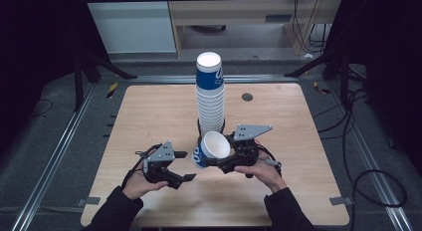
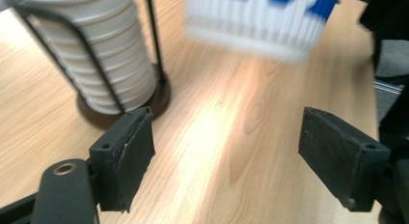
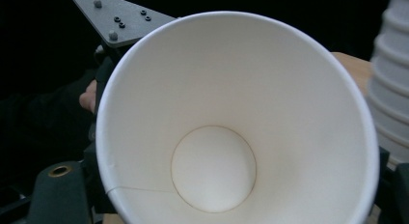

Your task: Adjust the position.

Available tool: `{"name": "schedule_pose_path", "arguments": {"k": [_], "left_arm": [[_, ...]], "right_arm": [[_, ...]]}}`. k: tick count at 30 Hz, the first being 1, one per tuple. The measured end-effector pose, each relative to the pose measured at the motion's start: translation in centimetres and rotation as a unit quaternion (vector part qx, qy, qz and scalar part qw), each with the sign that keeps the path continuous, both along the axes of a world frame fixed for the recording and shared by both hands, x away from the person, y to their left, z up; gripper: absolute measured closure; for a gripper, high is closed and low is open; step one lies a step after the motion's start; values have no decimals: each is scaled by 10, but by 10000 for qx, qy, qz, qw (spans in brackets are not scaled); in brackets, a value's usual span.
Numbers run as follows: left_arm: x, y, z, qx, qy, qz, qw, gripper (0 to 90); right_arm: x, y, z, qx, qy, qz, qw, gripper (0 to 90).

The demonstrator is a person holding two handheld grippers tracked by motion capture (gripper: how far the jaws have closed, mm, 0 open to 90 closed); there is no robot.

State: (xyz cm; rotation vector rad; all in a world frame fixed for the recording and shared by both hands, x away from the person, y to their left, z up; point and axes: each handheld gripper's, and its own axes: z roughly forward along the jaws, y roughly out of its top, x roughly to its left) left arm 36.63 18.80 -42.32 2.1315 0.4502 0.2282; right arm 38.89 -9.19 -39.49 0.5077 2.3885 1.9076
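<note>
A paper cup (image 1: 213, 149) is pinched by the right tool (image 1: 225, 160) near the tabletop's (image 1: 149, 111) middle, lying sideways, mouth toward the near edge. The left tool (image 1: 190, 166) is spread, empty.

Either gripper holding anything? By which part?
Right gripper holds a paper cup on its side, gripped near the rim. Left gripper is open, holding nothing.

Blue-and-white paper cup (image 1: 211, 149) tipped on its side, white inside facing up, just before the cup stack (image 1: 210, 94)
</note>
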Motion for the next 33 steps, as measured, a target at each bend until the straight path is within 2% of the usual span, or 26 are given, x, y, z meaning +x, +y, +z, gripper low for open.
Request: {"name": "schedule_pose_path", "arguments": {"k": [3, 5, 11, 12, 15, 16, 17, 22, 24, 25, 27, 30, 31, 32, 33], "left_arm": [[2, 4, -1, 20, 40, 144, 9999, 185], [5, 9, -2, 28, 61, 311, 9995, 182], [9, 17, -4, 38, 150, 534, 9985, 182], [11, 19, -5, 6, 182, 610, 9980, 182], [12, 22, -6, -3, 196, 709, 9973, 183], [13, 24, -6, -34, 221, 774, 9968, 183], [13, 24, -6, -34, 221, 774, 9968, 182], [16, 32, -5, -91, 222, 1012, 9946, 183], [17, 35, -5, -124, 234, 1095, 9936, 183], [17, 35, -5, -124, 234, 1095, 9936, 182], [18, 37, -5, -161, 249, 1172, 9927, 183], [20, 42, -4, -189, 258, 1293, 9911, 183], [20, 42, -4, -189, 258, 1293, 9911, 183], [20, 44, -4, -198, 268, 1359, 9902, 183], [21, 46, -4, -203, 271, 1382, 9898, 183]], "right_arm": [[0, -7, 2, -64, -55, -127, 9999, 195], [-1, -18, 5, -149, -124, -309, 9993, 195], [-2, -34, 8, -210, -165, -577, 9980, 194], [-2, -42, 10, -264, -197, -741, 9967, 194], [-2, -47, 10, -285, -192, -859, 9957, 194], [-1, -53, 10, -400, -195, -1047, 9935, 194], [-1, -53, 10, -400, -195, -1047, 9935, 194], [4, -65, 9, -655, -151, -1571, 9853, 193], [7, -71, 8, -738, -163, -1795, 9808, 194], [7, -71, 8, -738, -163, -1795, 9808, 194], [12, -79, 7, -806, -117, -2058, 9752, 194], [17, -85, 8, -931, -90, -2293, 9689, 194], [17, -85, 8, -931, -90, -2293, 9689, 194], [21, -89, 8, -1048, -75, -2481, 9630, 194], [22, -90, 8, -1058, -50, -2520, 9619, 194]]}}
